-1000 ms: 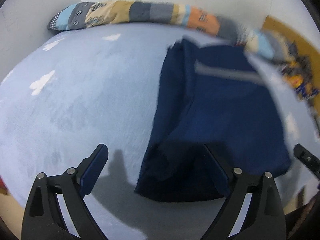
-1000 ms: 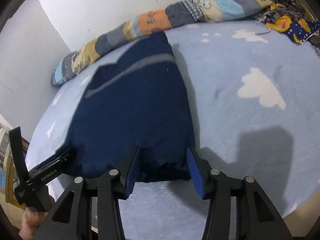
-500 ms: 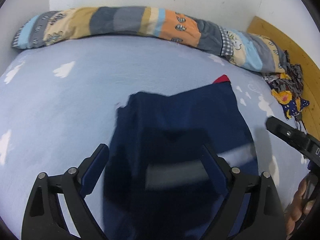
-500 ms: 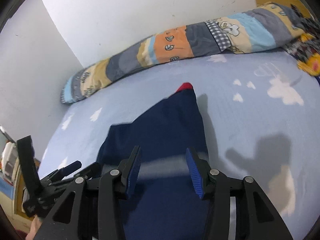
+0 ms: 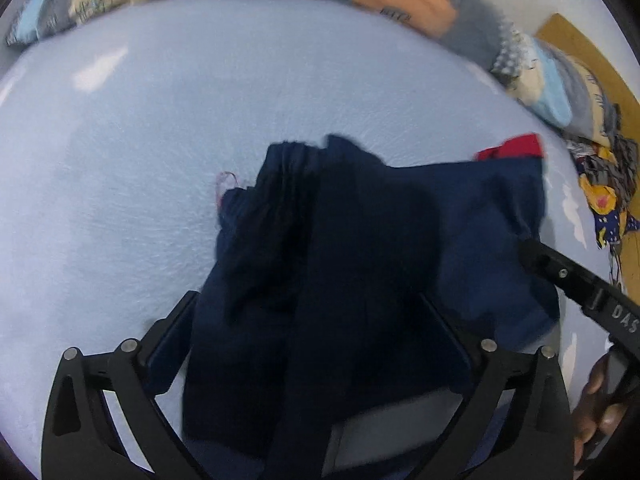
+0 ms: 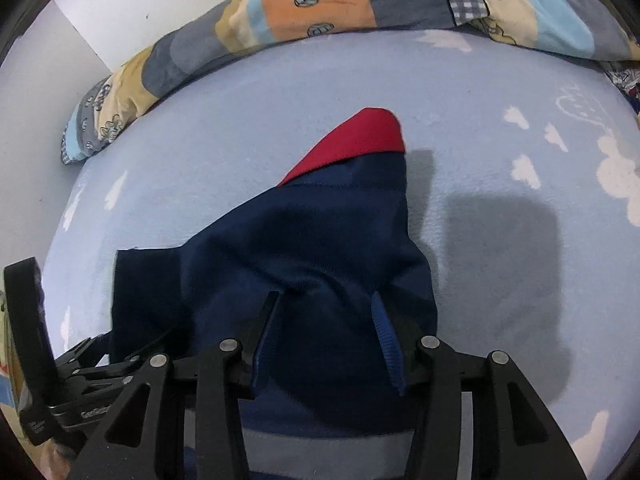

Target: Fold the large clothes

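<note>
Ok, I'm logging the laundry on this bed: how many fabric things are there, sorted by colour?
Navy with red band: 1, the garment
Patchwork orange, grey and blue: 1, the rolled quilt
Yellow and dark blue print: 1, the crumpled heap
Pale blue with white clouds: 1, the sheet
Total: 4

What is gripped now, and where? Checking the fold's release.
Navy garment: right gripper seems to pinch its folded-over edge; the jaws of the left gripper have just been opening, cloth loose between.
</note>
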A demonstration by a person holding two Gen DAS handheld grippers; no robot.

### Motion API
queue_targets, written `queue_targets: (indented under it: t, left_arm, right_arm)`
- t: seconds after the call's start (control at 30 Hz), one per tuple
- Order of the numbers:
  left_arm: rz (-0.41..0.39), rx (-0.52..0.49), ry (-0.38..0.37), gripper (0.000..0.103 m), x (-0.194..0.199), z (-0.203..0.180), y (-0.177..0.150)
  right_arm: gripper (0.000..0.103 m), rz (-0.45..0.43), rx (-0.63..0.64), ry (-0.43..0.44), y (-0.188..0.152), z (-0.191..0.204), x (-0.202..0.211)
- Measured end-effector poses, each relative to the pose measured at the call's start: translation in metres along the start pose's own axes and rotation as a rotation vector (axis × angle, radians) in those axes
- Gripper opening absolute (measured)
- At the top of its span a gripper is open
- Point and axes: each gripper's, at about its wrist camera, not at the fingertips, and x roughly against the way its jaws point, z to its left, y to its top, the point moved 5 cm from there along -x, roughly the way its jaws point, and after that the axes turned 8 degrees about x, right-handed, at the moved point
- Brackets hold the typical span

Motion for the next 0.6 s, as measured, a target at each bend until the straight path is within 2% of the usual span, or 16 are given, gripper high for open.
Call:
queue_targets:
  t: [0.07, 0.13, 0.3, 0.43, 0.53, 0.6]
  left_arm:
    - [-0.043, -0.001, -0.041, 0.103, 0.024, 0.001, -0.013]
    - [-0.105, -0.034, -0.033, 0.103, 0.051, 0.002, -0.032]
    - [-0.194, -0.123, -0.008, 0.103, 0.099, 0.003, -0.092]
    - [-0.23, -0.148, 0.01, 0.103, 0.117, 0.006, -0.143]
    - [-0.235, -0.133, 0.006, 0.103, 0.117, 0.009, -0.16]
    - [-0.233, -0.142, 0.025, 0.103, 0.112, 0.01, -0.167]
  right_arm:
    - [0.048, -0.059, 0.014, 0.002, -0.012, 0.006, 0.027]
    - [0.048, -0.096, 0.027, 0.019, -0.03, 0.011, 0.051]
    - [0.05, -0.142, 0.028, 0.025, -0.1, 0.02, 0.1]
    - [0.05, -0.154, 0.062, -0.007, -0.16, 0.031, 0.121]
    - [0.05, -0.164, 0.081, -0.02, -0.193, 0.036, 0.129]
    - [0.049, -0.139, 0.095, -0.021, -0.204, 0.037, 0.128]
